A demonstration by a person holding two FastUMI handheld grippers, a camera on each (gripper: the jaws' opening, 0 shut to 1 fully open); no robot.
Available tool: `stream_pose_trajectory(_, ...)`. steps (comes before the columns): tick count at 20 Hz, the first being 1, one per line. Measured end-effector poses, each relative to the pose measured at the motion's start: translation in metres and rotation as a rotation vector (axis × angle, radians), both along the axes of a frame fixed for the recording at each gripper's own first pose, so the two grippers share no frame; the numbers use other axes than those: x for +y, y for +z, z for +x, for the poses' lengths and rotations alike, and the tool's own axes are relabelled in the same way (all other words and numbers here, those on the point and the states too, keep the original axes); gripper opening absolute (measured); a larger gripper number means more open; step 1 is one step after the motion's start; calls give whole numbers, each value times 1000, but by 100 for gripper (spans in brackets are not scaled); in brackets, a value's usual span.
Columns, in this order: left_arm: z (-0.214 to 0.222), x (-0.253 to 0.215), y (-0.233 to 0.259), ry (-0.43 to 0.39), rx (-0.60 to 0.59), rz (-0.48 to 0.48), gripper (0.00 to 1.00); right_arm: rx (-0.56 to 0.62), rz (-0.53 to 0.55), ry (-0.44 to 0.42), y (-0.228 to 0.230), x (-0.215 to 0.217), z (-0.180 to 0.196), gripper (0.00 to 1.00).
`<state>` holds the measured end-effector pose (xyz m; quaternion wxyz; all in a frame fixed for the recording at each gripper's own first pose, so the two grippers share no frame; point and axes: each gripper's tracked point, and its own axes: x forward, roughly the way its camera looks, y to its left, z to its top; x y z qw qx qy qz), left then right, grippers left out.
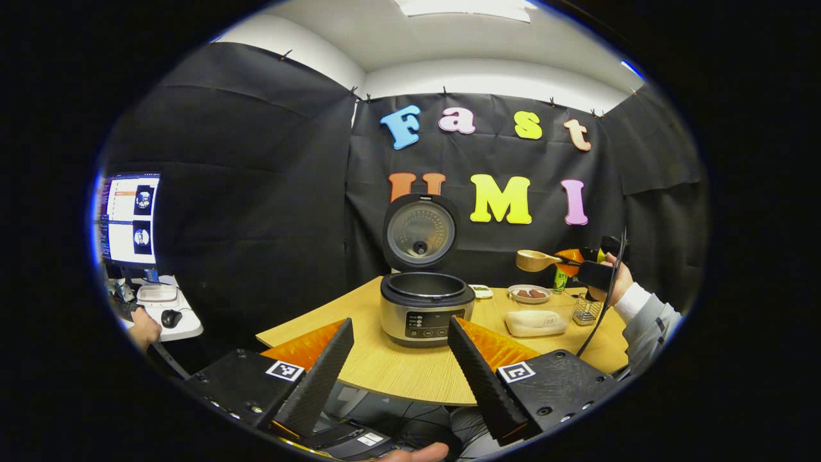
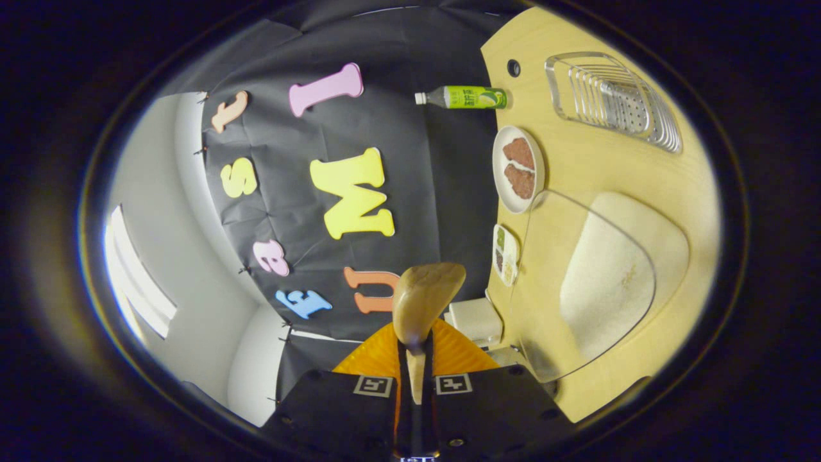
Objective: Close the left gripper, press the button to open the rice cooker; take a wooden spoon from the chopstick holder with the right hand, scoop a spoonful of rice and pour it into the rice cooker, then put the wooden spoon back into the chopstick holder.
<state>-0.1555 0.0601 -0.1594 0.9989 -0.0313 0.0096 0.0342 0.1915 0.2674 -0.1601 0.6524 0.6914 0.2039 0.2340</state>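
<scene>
- Your left tool (image 1: pixel 399 343) hangs with its fingers spread wide, gripping nothing, at the near edge of the pale wooden surface (image 1: pixel 410 375).
- Straight ahead at 12 o'clock from it stands the silver and black rice cooker (image 1: pixel 426 310), its round lid (image 1: pixel 420 231) tipped up and the dark pot bare.
- At 2 o'clock, your right tool (image 1: pixel 577 264) holds the light wooden spoon (image 1: pixel 537 260) level, bowl toward the cooker, above the clear tub of white rice (image 1: pixel 537 322).
- In the right gripper view, the right tool (image 2: pixel 415 359) is clamped on the spoon's handle; the bowl (image 2: pixel 428 290) looks empty, though the angle is poor.
- The wire chopstick holder (image 1: pixel 587 311) sits just beside the tub, at its 3 o'clock.
</scene>
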Motion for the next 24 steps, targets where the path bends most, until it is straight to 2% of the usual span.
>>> stream_pose_trajectory(4, -15, 10, 3, -14, -12, -13, 94, 12, -74, 35, 16, 49, -9, 11)
stream_pose_trajectory(9, -26, 28, 3, 2, -26, -30, 94, -9, -228, 83, 31, 114, -17, 11)
stream_pose_trajectory(11, -27, 40, 2, 31, -25, -57, 94, -13, -288, 90, 31, 133, -17, 11)
stream_pose_trajectory(16, -30, 39, -4, 4, -21, -99, 95, 8, -420, 129, 25, 179, -28, 11)
stream_pose_trajectory(19, -34, 43, -9, 7, -9, -85, 94, -2, -539, 147, 24, 206, -34, 11)
stream_pose_trajectory(23, -45, 43, -5, -6, -17, -65, 94, -71, -721, 160, 29, 232, -40, 11)
stream_pose_trajectory(24, -47, 42, -4, -11, -18, -59, 94, -90, -764, 161, 30, 236, -42, 8)
